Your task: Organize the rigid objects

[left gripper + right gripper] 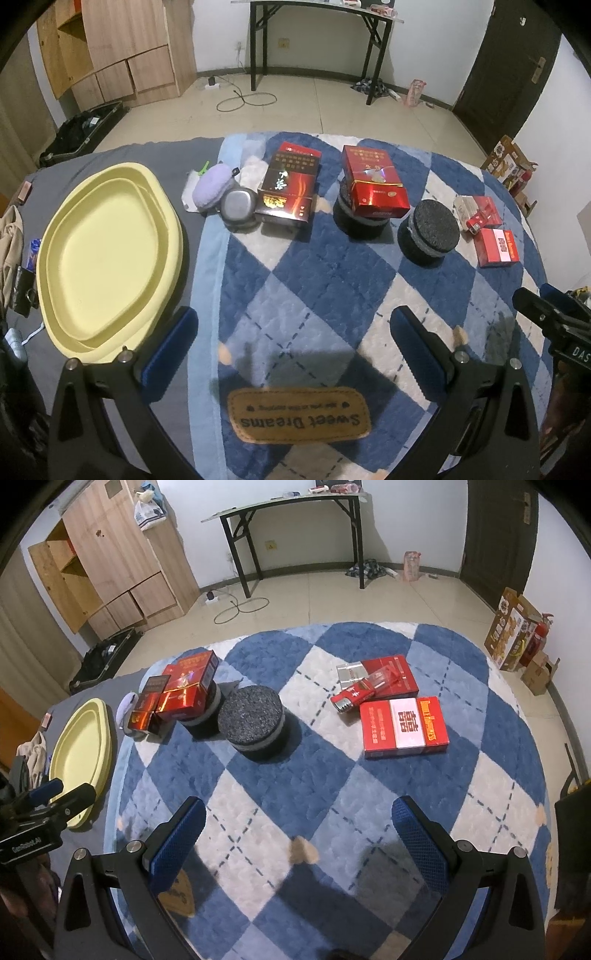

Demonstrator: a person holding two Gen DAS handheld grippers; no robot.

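A pale yellow tray [107, 258] [79, 746] lies empty at the left of the bed. On the blue checked blanket [317, 280] stand a dark red box [288, 184], a bright red box [373, 184] resting on a black round tin [356, 221], a second black round tin [430, 230] [255, 722], and several small red packs [491, 230] [402, 720] at the right. A grey metal case [239, 206] and a purple pad [214, 186] lie near the dark box. My left gripper [293, 347] hangs open over the blanket's near edge, holding nothing. My right gripper [299, 834] is open too, short of the packs.
Clothing and small items [18, 258] lie left of the tray. Beyond the bed are bare floor, a wooden cabinet [122, 48], a black folding table [317, 40], a dark door [509, 62] and cartons [517, 635] at the right wall. The right gripper's fingers [546, 314] show at the left view's edge.
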